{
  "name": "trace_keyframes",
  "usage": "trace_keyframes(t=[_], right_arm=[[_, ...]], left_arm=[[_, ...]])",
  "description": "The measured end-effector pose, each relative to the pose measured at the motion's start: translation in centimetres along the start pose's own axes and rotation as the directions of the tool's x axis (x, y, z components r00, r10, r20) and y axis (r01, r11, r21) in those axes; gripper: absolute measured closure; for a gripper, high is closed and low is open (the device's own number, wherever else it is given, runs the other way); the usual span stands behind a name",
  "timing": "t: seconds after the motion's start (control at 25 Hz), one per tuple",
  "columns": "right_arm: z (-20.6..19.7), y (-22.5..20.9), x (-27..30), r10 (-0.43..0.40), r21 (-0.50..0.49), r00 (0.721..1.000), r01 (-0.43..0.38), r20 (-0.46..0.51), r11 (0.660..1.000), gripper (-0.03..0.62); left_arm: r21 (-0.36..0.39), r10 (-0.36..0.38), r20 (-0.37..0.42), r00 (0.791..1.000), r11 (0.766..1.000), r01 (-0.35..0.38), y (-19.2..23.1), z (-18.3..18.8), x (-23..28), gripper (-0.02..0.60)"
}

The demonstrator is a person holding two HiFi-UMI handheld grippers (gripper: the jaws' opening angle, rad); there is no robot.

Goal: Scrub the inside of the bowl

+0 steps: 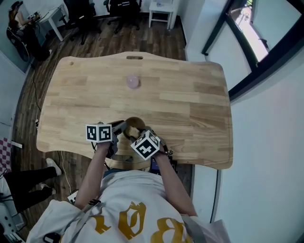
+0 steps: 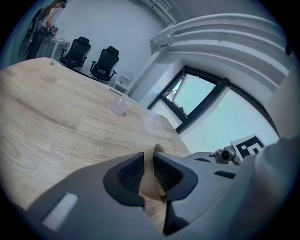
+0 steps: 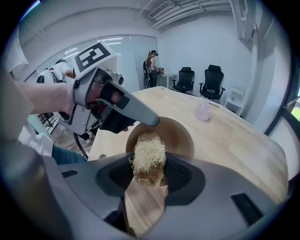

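**Head view.** Light wooden table (image 1: 190,104). A brown bowl (image 1: 136,122) sits at its near edge, between the left gripper (image 1: 118,129) and the right gripper (image 1: 138,136). A small pinkish item (image 1: 132,82), possibly a cup but too blurred to say, stands mid-table, well apart from the bowl. The floor (image 1: 156,38) is dark plank, and office chairs (image 1: 121,7) stand beyond the far edge.

**Left gripper view.** The jaws are clamped on the bowl's thin rim, one pad inside the wall and one outside. The bowl is tilted up off the tabletop. A dark-framed window (image 2: 206,101) shows behind, set in pale walls.

**Right gripper view.** The jaws grip a straw-coloured fibrous scrub pad (image 3: 149,157). The pad is poised at the bowl's near rim, and the open cavity lies just beyond it.

**Handling note.**
- The pad likely needs to go down into the cavity and press against the inner wall.
- It should then sweep in circles across the base and sides.
- The rim hold should be firm enough to brace the bowl against that pressure.
- The pad should steer clear of the inner jaw of the left gripper.
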State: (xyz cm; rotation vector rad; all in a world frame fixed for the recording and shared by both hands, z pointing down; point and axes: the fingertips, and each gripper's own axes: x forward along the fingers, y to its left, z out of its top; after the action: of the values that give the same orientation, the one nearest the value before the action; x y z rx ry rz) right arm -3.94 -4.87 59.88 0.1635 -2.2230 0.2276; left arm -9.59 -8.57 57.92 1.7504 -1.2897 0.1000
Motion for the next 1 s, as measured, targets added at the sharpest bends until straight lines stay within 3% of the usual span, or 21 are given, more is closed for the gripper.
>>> trace_keyframes(t=[0.2,0.52,1.0], right_arm=[[-0.4,-0.7,0.2,-0.025,0.014,0.999,0.025,-0.044,1.000,0.421],[-0.7,-1.8,1.1,-0.053,0.066,0.993,0.061,-0.108,0.996,0.421],[-0.8,-4.9,0.9,-0.127,0.201,0.987,0.144,-0.094,0.969,0.421]], left_arm=[[0.063,0.030,-0.023,0.999,0.998,-0.029,-0.1,0.2,0.6,0.523],[0.089,0.063,-0.043,0.997,0.994,-0.059,0.6,0.6,0.7,0.523],[0.125,0.049,-0.089,0.995,0.991,-0.037,-0.1,0.6,1.8,0.523]])
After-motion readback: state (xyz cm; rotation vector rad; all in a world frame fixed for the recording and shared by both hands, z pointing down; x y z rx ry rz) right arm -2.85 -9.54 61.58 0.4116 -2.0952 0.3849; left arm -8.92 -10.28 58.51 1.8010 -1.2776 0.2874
